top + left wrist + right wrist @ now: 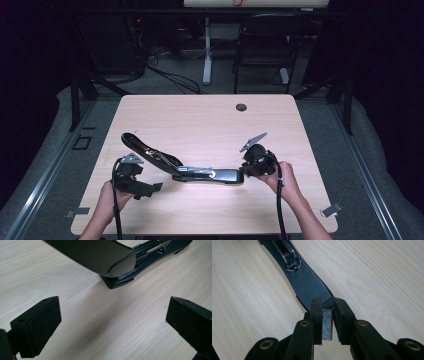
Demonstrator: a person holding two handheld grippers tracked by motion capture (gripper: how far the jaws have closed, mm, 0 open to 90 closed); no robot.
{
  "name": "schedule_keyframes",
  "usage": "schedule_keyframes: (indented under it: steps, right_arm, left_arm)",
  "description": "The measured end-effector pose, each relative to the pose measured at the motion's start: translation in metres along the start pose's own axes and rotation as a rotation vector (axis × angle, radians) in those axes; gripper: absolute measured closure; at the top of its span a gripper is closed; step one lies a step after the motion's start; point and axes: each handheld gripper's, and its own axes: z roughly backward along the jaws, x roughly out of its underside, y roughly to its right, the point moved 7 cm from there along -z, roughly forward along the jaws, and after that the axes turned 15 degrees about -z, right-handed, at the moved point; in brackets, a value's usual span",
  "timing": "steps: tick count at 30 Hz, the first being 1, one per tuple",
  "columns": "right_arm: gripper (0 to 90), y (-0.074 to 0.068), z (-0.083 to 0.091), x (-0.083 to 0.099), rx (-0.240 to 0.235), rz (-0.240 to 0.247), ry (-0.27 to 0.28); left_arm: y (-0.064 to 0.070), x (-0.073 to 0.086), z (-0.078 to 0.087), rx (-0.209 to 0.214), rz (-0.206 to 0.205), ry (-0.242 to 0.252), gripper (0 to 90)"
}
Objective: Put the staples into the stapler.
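A: Where does the stapler lie?

B: It lies opened on the table, in the near half, between the two grippers. Its base runs flat from the middle toward the right gripper. Its top arm is swung up and back, rising toward the left, with its tip above the left gripper.

A: How does the right gripper stand?

B: In the right gripper view its jaws are drawn close on a staple strip, a small block with a shimmering striped face, pinched upright between the pads. The strip sits just at the near end of the stapler base, and the tray with its metal spring runs away from it.

A: And the left gripper?

B: In the left gripper view its jaws are spread wide and grip nothing. Bare wood lies between the pads. The rounded end of the raised top arm hangs just ahead of them, above the base end.

A: Who holds the grippers?

B: A hand grips each from the near edge; a cable trails back from the right one.
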Motion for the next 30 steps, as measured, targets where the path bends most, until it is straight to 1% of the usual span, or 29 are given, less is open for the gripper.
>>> schedule_keyframes:
  steps: [1,4,5,6,10,11,12,19,20,21,25,28,30]
  right_arm:
    - [78.3,0.002,0.007,0.003,-0.004,0.024,-0.124]
    - [78.3,0.003,0.006,0.0,-0.01,0.029,-0.101]
    - [78.3,-0.001,-0.001,-0.005,-0.053,0.011,-0.001]
    - [78.3,-0.001,0.0,-0.008,-0.06,0.017,0.009]
    - [78.3,-0.004,0.0,-0.015,-0.069,0.04,0.015]
    - [78.3,-0.004,-0.001,-0.017,-0.065,0.046,0.024]
    - [78.3,-0.004,-0.001,-0.019,-0.063,0.057,0.014]
    - [78.3,-0.009,-0.002,-0.029,-0.059,0.093,0.019]
    - [78.3,-0.01,-0.003,-0.03,-0.059,0.094,0.026]
    - [78.3,-0.01,-0.003,-0.031,-0.059,0.102,0.018]
    - [78.3,-0.014,-0.004,-0.036,-0.063,0.114,0.019]
    - [78.3,-0.017,-0.005,-0.04,-0.068,0.112,0.027]
    - [78.2,-0.018,-0.004,-0.042,-0.065,0.126,0.024]
  left_arm:
    - [0.0,0.0,0.0,-0.002,0.005,0.001,0.0]
    - [-0.001,0.0,0.001,0.0,0.01,0.01,0.0]
    - [-0.001,0.0,0.001,0.001,0.008,0.011,0.0]
    - [-0.001,0.0,0.001,0.003,0.007,0.012,0.0]
    - [-0.001,0.0,0.001,0.004,0.009,0.014,0.0]
    - [-0.001,0.0,0.001,0.003,0.011,0.015,0.0]
    - [-0.002,0.0,0.001,0.001,0.011,0.016,0.0]
    - [-0.004,0.0,0.002,-0.003,0.019,0.024,0.0]
    - [-0.004,0.0,0.002,-0.003,0.018,0.024,0.0]
    - [-0.004,0.0,0.002,-0.003,0.018,0.024,0.0]
    - [-0.003,0.001,0.002,-0.003,0.016,0.022,0.0]
    - [-0.003,0.001,0.002,-0.002,0.016,0.018,0.0]
    - [-0.003,0.001,0.001,0.001,0.017,0.016,0.0]
